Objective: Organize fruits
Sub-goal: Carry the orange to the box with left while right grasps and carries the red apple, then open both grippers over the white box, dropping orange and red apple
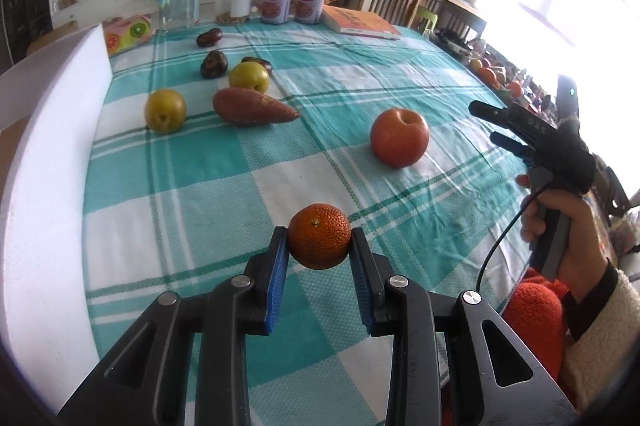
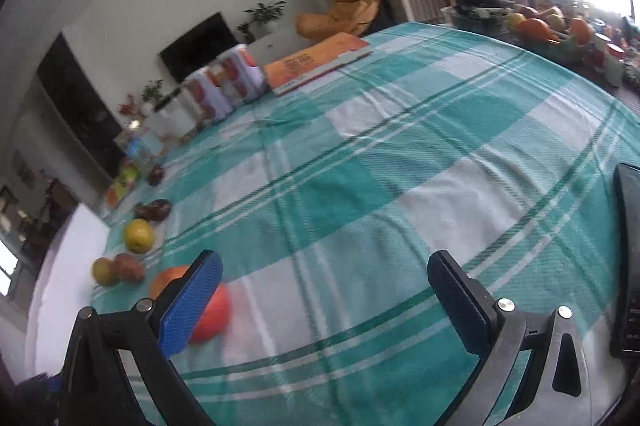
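Two grippers are up over the teal and white checked tablecloth (image 1: pixel 224 194). The left gripper (image 1: pixel 319 246) has its blue pads pressed against both sides of a small orange tangerine (image 1: pixel 319 241), which hangs clear of the cloth between the fingertips. From that tangerine, a red apple (image 1: pixel 399 137) sits on the cloth at about one o'clock, well apart. Toward eleven o'clock lies a reddish sweet potato (image 1: pixel 250 107), with a yellow-green fruit (image 1: pixel 165 111) just beside its blunt end and a second yellow-green fruit (image 1: pixel 249 77) just behind it. Farther on in the same direction are three dark brown fruits (image 1: pixel 214 64). At three o'clock a hand (image 1: pixel 560 226) holds the right gripper (image 2: pixel 324 286) by its handle; its jaws stand wide apart with nothing between them, only cloth beyond, and the apple shows partly behind its left finger. A white foam board (image 1: pixel 52 154) stands along the nine o'clock edge
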Tool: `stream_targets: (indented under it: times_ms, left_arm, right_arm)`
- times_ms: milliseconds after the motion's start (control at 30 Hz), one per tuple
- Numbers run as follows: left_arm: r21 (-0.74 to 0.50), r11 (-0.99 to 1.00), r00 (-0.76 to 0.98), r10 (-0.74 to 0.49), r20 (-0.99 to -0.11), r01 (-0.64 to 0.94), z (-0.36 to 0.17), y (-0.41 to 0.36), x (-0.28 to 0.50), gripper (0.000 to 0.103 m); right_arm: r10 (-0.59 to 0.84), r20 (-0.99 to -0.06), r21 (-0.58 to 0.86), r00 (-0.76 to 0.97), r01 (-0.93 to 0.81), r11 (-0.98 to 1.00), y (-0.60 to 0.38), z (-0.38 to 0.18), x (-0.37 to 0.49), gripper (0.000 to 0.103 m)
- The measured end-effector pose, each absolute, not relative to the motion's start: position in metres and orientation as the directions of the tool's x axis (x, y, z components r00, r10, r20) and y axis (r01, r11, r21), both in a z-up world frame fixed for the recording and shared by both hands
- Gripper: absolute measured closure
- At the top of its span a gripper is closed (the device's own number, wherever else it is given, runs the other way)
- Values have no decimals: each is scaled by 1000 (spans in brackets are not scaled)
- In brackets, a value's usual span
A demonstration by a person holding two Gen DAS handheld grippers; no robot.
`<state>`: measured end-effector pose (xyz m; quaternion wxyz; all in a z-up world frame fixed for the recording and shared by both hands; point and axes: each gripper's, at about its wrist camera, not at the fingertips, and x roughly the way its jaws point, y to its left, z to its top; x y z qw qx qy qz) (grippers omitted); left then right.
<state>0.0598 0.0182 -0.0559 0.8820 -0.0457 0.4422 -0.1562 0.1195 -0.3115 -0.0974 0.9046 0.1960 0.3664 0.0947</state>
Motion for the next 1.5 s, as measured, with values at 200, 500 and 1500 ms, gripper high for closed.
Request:
stream_targets:
  times_ms: [200, 500, 1500]
  left_arm:
    - [-238, 948, 599, -319, -734, 213, -37, 38, 46, 72]
    - [-251, 949, 619, -316, -719, 192, -25, 62, 32, 72]
    - [-130, 864, 575, 203, -792, -486, -56, 325, -24, 71]
  right_arm:
    - [357, -706, 241, 612, -266, 933, -230, -100, 126, 1]
    - [231, -844, 121, 483, -247, 961, -175, -134, 169, 33]
    - [690, -721, 373, 68, -801, 469, 198, -44, 8, 33]
